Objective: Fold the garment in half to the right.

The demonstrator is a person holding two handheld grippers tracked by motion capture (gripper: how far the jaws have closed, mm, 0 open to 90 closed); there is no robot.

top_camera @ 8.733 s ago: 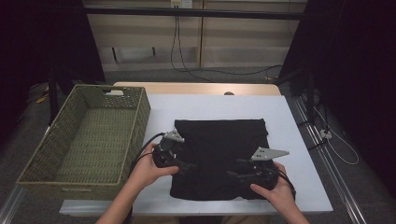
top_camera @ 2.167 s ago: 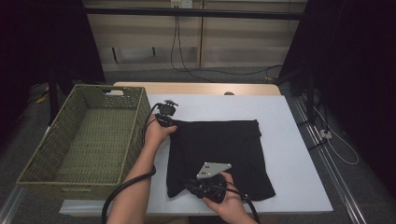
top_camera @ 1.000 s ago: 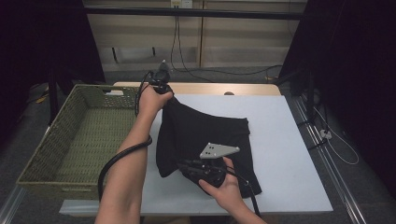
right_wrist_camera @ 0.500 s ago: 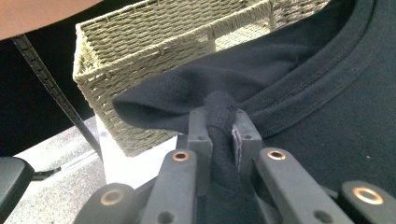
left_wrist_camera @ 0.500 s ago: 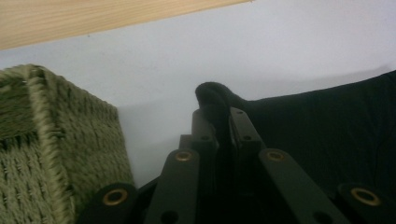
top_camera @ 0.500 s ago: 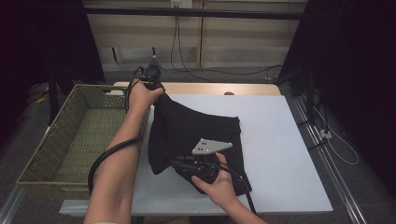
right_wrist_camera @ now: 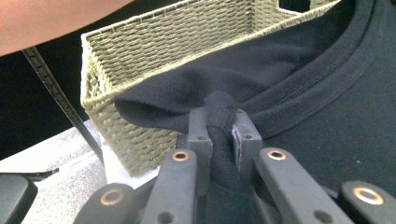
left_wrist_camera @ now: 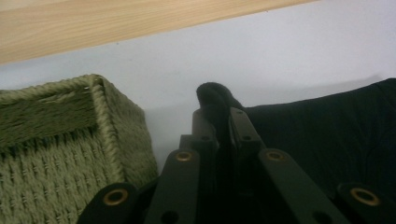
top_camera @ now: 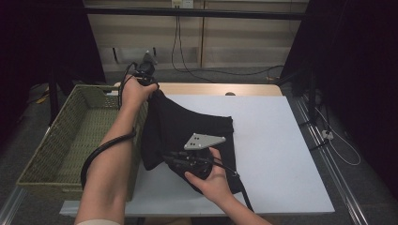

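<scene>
High view: one black garment point(top_camera: 187, 126) hanging partly lifted at the white table point(top_camera: 272, 140) left edge, beside one woven basket point(top_camera: 70, 140); open table to the right and far. Left gripper point(top_camera: 146, 70) raised at far left, right gripper point(top_camera: 176, 161) near.

Left gripper view: jaws pinching a garment fold point(left_wrist_camera: 215, 100), basket corner point(left_wrist_camera: 100, 121) just left.

Right gripper view: jaws clamped on bunched cloth point(right_wrist_camera: 219, 112) beside the basket point(right_wrist_camera: 154, 42).

A plain black garment point(top_camera: 187, 126) with a stitched neckband lies on a white bench point(top_camera: 277, 140) whose far edge, at twelve o'clock, is pale wood. At nine o'clock sits an olive-green woven basket point(top_camera: 70, 140). Both grippers are black with brass-coloured rivets; the right gripper point(top_camera: 180, 161) carries a grey plate.
</scene>
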